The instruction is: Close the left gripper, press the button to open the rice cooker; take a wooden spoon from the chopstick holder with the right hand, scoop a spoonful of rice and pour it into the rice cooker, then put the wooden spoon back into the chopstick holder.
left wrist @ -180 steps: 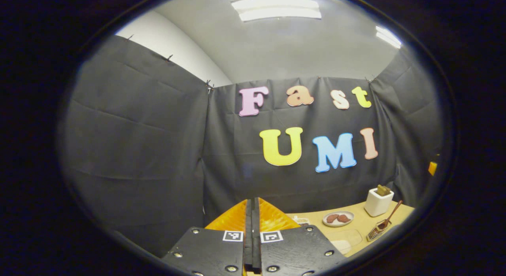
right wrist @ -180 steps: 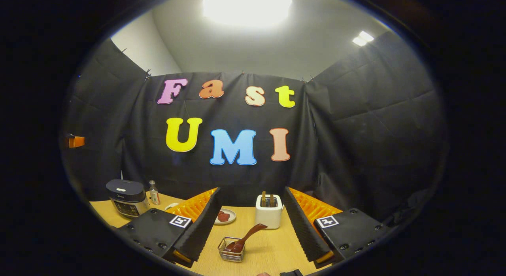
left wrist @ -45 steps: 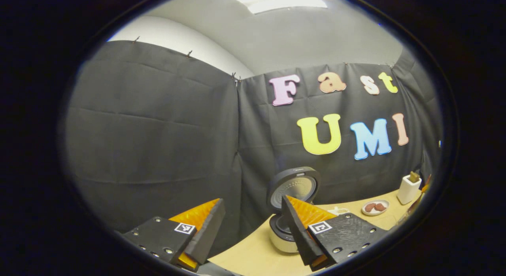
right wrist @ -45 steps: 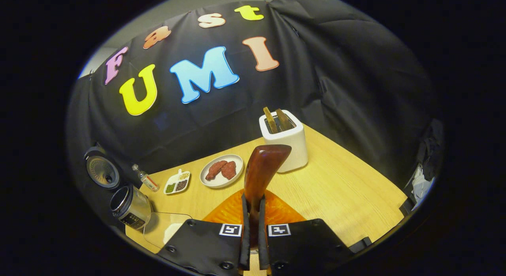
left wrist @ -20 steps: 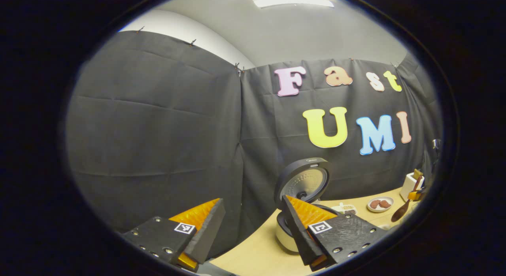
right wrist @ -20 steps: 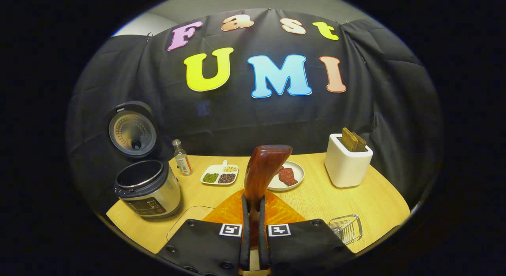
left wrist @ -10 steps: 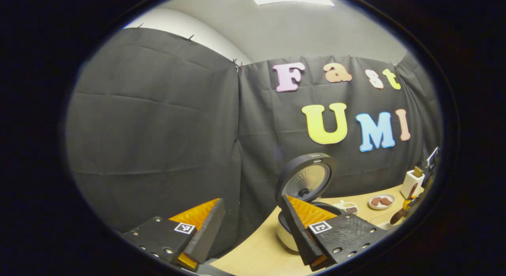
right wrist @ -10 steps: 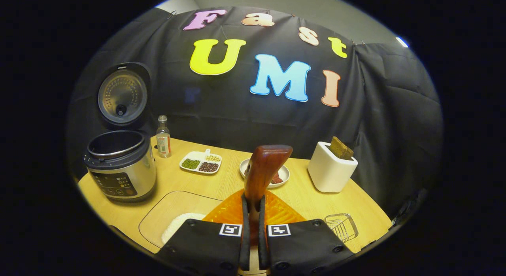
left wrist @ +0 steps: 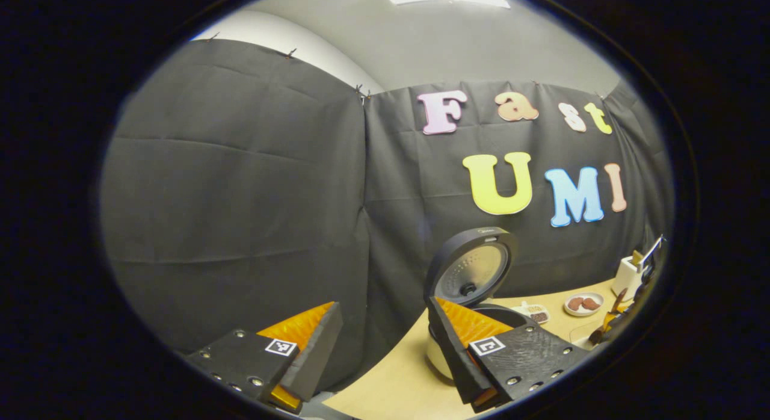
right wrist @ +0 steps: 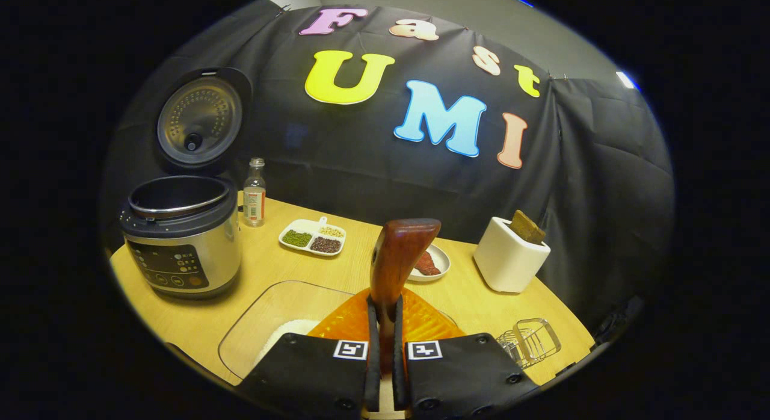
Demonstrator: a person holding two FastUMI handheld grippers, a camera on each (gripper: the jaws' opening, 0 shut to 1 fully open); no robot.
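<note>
The right hand-held gripper (right wrist: 383, 342), its fingers clamped on the handle of the wooden spoon (right wrist: 397, 257), has swung over the clear rice tray (right wrist: 283, 311) at the near edge of the surface (right wrist: 289, 266) — a second ago the tray barely showed beneath it. The white rice (right wrist: 283, 336) lies in the tray's near part, just beside the gripper. The spoon's bowl is hidden below the fingers, so whether it has touched the grains cannot be told. The rice cooker (right wrist: 180, 239) stands at the left edge with its lid (right wrist: 201, 119) up and its pot open, and the wire chopstick holder (right wrist: 532, 342) sits empty of the spoon at the near right corner. The left hand-held gripper (left wrist: 385, 336), its fingers well apart, holds off the cooker's left side as before. Judging by this, the opening and the spoon pickup are done — scooping comes next.
</note>
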